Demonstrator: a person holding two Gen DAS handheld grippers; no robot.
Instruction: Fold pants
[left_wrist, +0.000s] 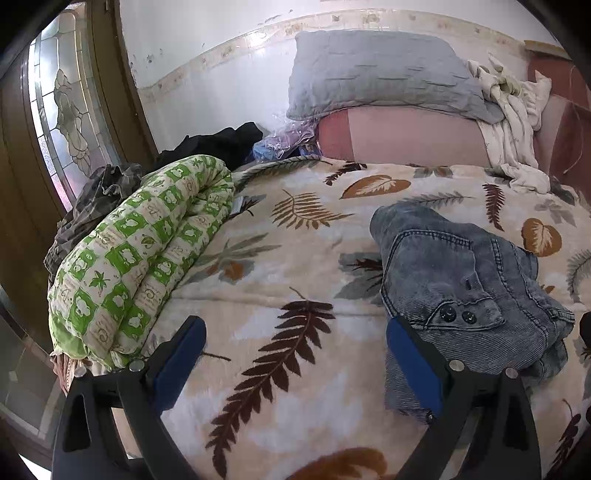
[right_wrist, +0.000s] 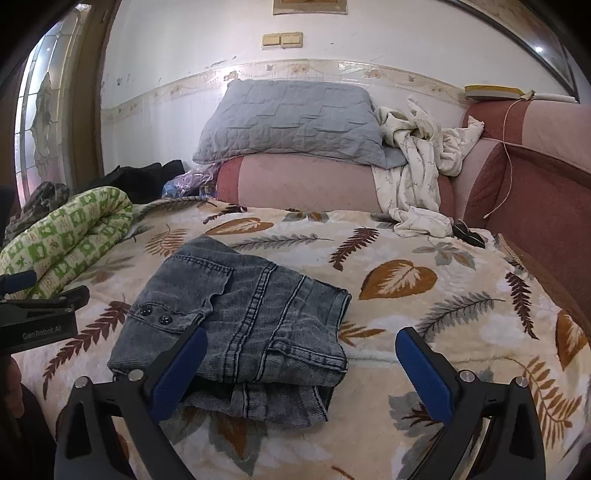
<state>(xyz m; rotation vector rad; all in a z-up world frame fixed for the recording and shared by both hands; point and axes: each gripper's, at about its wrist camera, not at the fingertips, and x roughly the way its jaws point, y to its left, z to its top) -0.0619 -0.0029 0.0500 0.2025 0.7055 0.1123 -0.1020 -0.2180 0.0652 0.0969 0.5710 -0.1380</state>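
A pair of grey-blue denim pants (right_wrist: 240, 314) lies folded in a compact stack on the leaf-patterned blanket (right_wrist: 424, 295); a pocket flap with two dark buttons faces up. In the left wrist view the pants (left_wrist: 469, 280) lie to the right. My left gripper (left_wrist: 295, 328) is open and empty, hovering over bare blanket just left of the pants. It also shows at the left edge of the right wrist view (right_wrist: 40, 295). My right gripper (right_wrist: 301, 345) is open and empty, its left finger over the near edge of the pants.
A rolled green-and-white quilt (left_wrist: 140, 258) lies along the bed's left side, with dark clothes (left_wrist: 221, 144) behind it. A grey pillow (right_wrist: 295, 122) and a crumpled white garment (right_wrist: 421, 166) rest on the pink bolster (right_wrist: 295, 184) at the back. A red headboard (right_wrist: 535, 206) stands at the right.
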